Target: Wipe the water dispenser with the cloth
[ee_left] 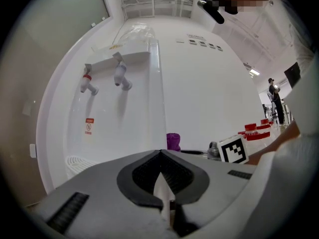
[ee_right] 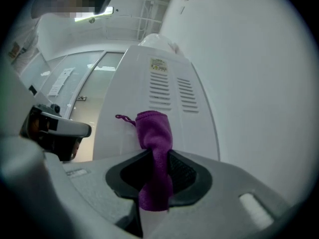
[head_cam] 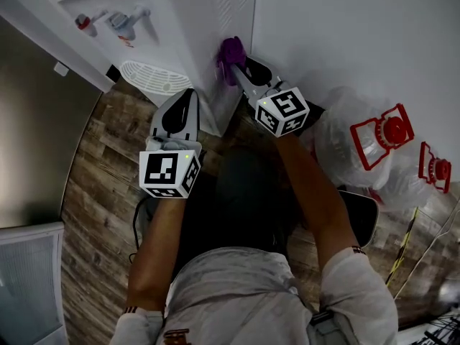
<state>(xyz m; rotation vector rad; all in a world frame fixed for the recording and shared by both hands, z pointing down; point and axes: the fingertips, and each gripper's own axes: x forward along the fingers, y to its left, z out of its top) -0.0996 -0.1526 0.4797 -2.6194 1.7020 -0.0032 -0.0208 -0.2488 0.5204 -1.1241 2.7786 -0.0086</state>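
Your right gripper (head_cam: pixel 237 69) (ee_right: pixel 157 159) is clenched on the purple cloth (head_cam: pixel 231 52) (ee_right: pixel 155 133); the cloth runs up between the two jaws and bunches out past their tips; a thin loop sticks out at its upper left in the right gripper view.

The cloth is pressed against the side panel of the white water dispenser (head_cam: pixel 172 20) (ee_left: pixel 124 118) (ee_right: pixel 144 93), below the two columns of vent slots (ee_right: pixel 172 91), close to the panel's rear edge where it nears the white wall (head_cam: pixel 359 34).

Your left gripper (head_cam: pixel 185 100) (ee_left: pixel 159 154) has its jaws closed tip to tip with nothing between them; it hangs just off the dispenser's front lower corner, beside the round drip tray (head_cam: pixel 153 75), not touching either as far as the head view shows.

On the dispenser's front, a red tap (head_cam: pixel 85 22) (ee_left: pixel 87 83) sits left of a pale tap (head_cam: pixel 122 24) (ee_left: pixel 120 76).

Wood-plank floor (head_cam: pixel 100 178) below; clear bottles with red caps (head_cam: pixel 392 131) stand against the wall on your right.
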